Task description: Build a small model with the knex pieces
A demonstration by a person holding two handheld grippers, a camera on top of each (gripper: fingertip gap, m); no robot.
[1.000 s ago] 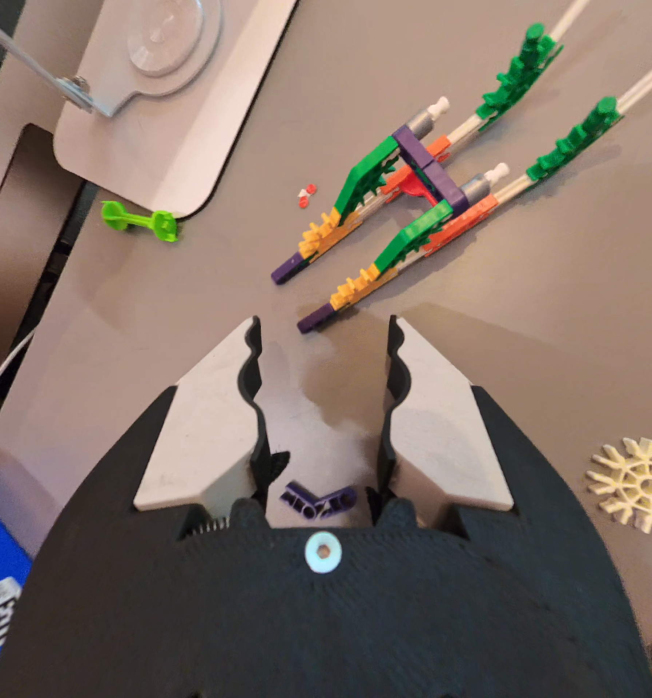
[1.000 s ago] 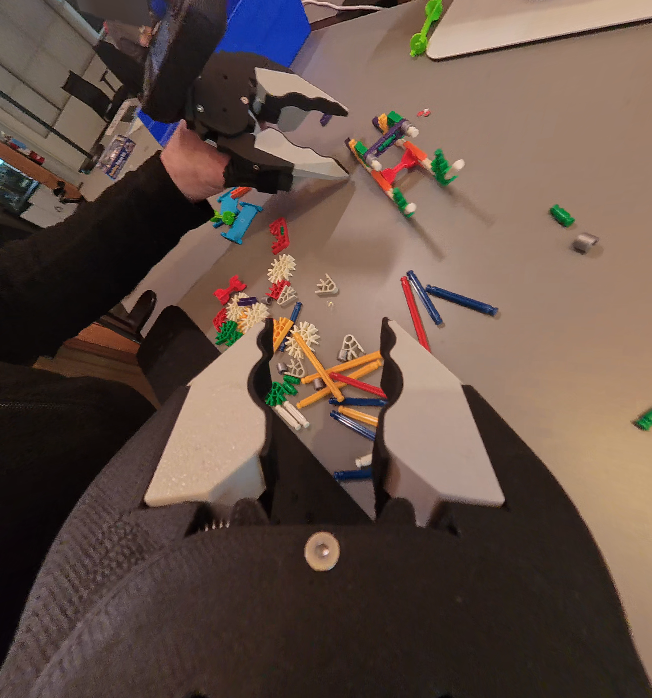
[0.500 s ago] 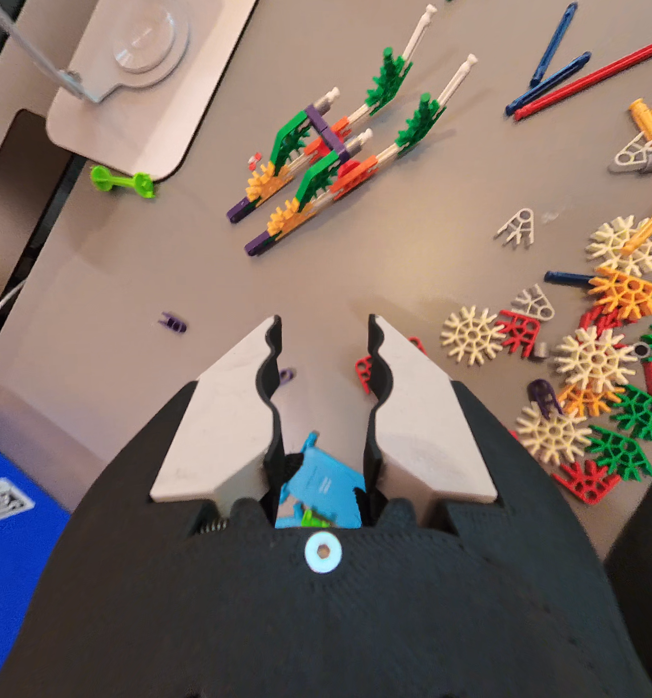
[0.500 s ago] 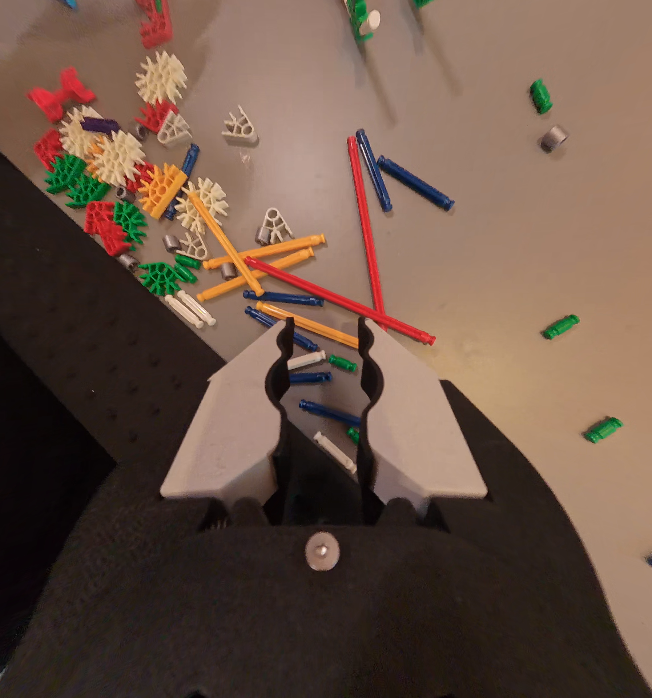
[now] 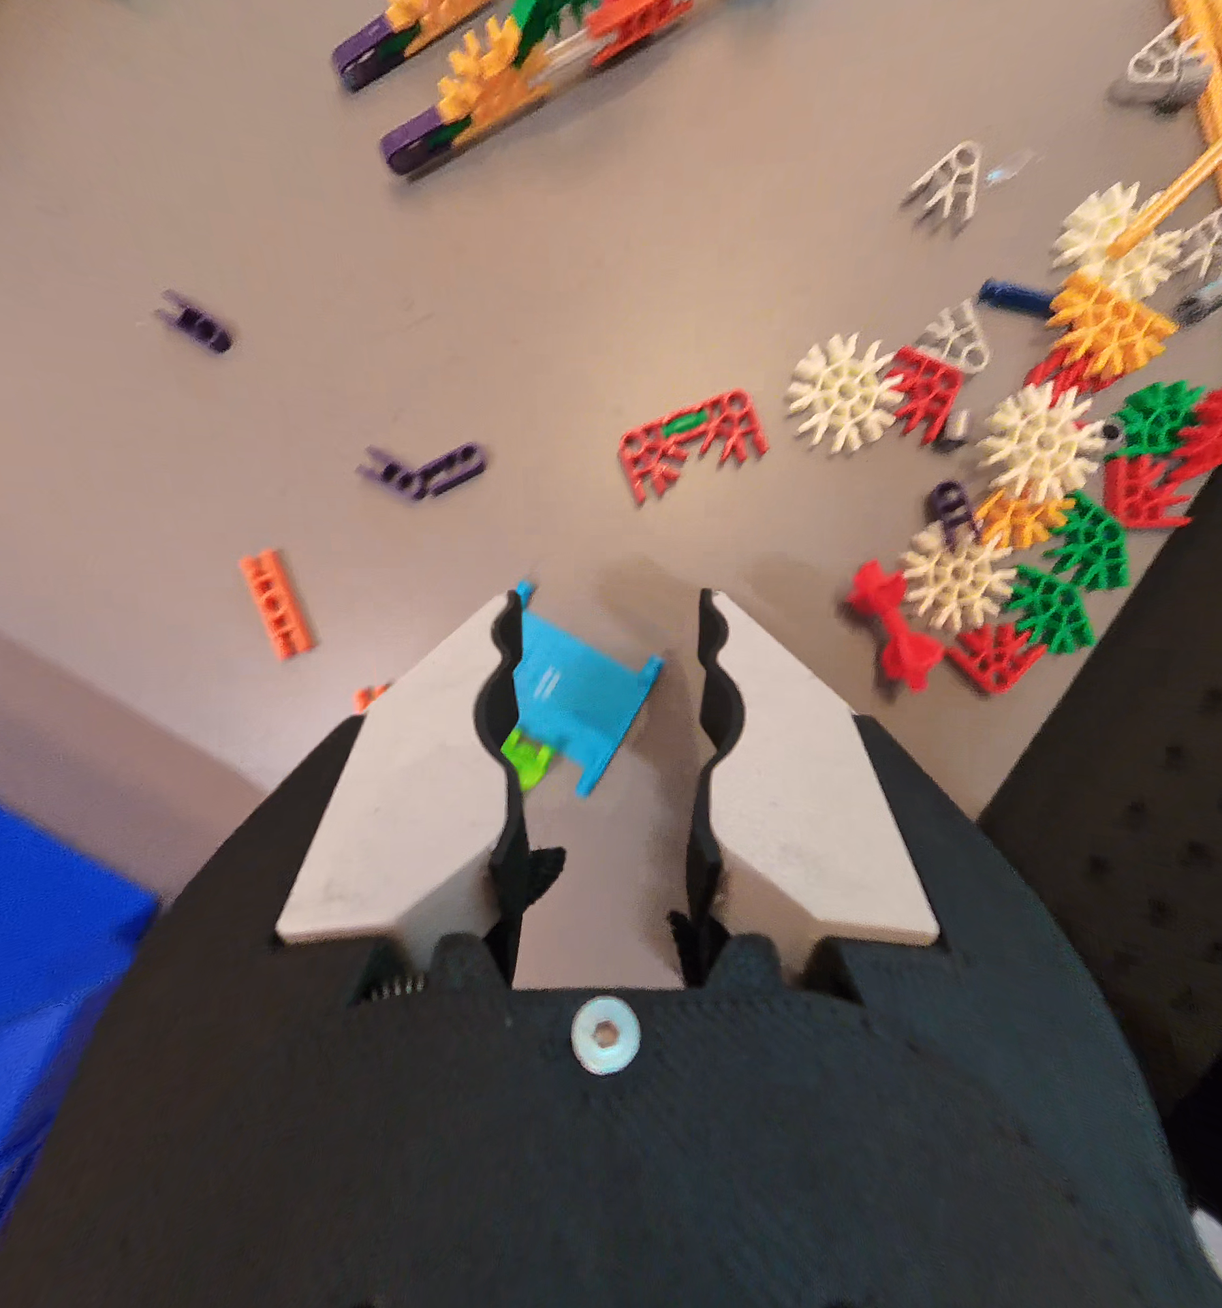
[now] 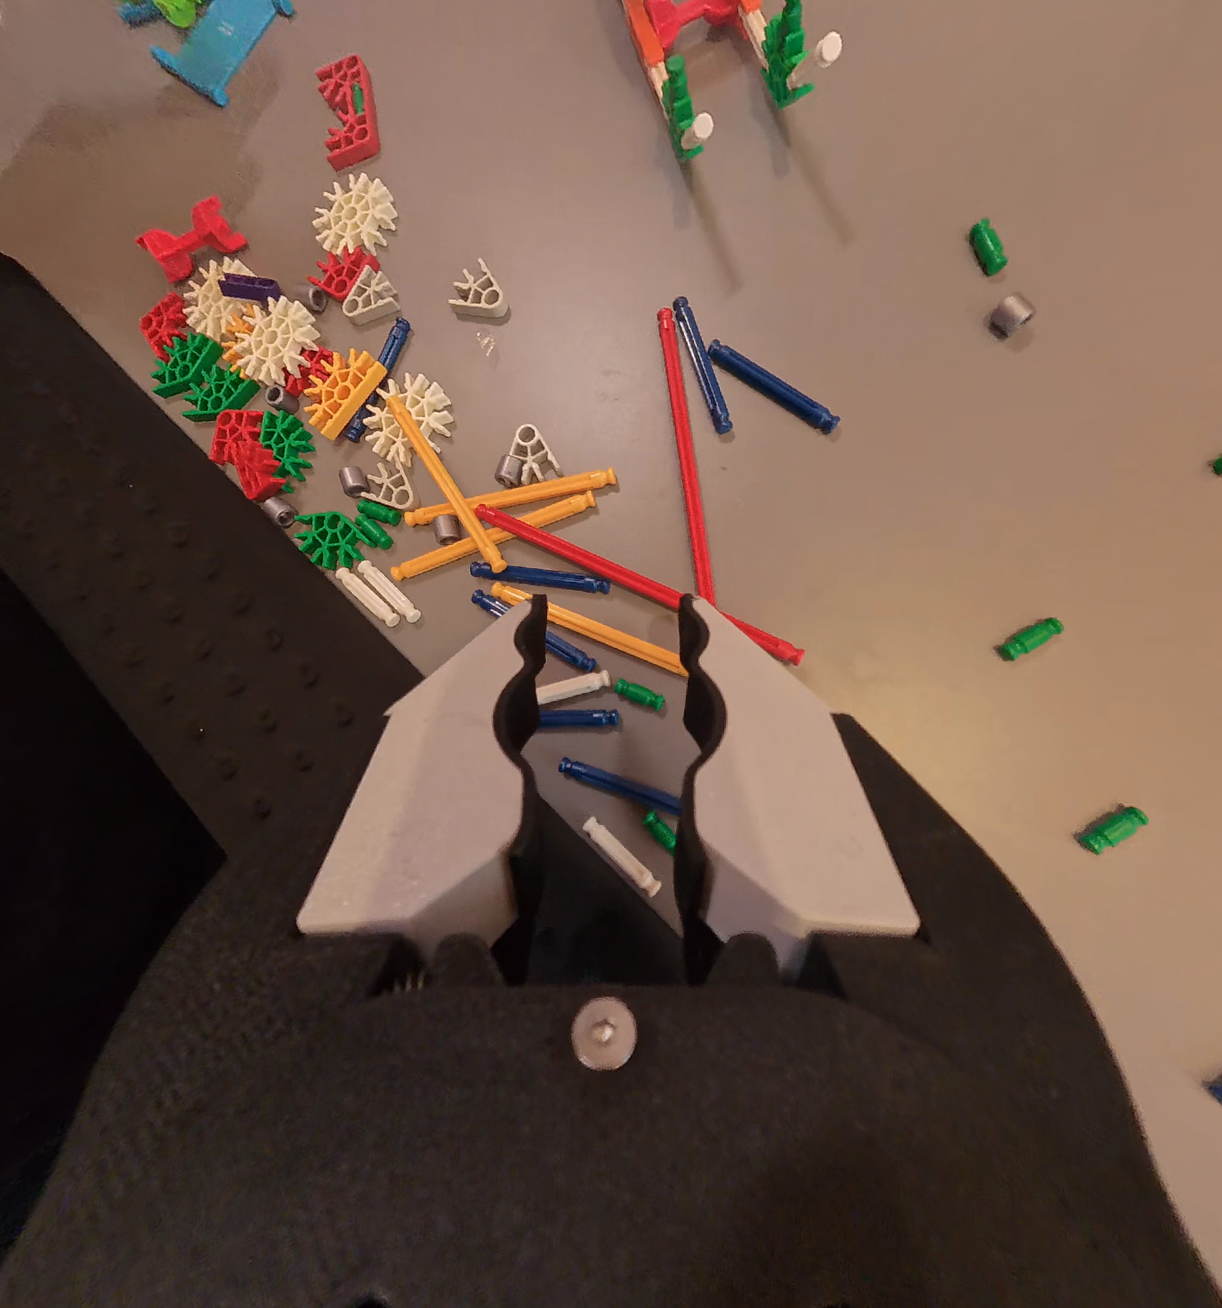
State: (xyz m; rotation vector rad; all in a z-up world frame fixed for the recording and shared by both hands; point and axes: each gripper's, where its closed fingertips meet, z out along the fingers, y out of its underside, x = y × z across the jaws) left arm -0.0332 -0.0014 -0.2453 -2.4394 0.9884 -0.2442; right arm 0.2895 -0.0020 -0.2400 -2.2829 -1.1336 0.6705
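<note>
just below: blue panel (image 5: 576,697) between open left jaws; right jaws open over rods (image 6: 580,718).

Left tongs (image 5: 608,601) and right tongs (image 6: 612,609) both gape apart (nothing gripped), angled downward.

The table (image 6: 948,177) looks smooth and matt grey, with a faint sheen. The light blue panel (image 5: 580,697) and yellow rods (image 6: 516,499) are glossy plastic — as is the red connector (image 5: 693,442). Both gripper bodies look grainy, matt black — the left gripper (image 5: 608,601) and right gripper (image 6: 612,601) alike.
</note>
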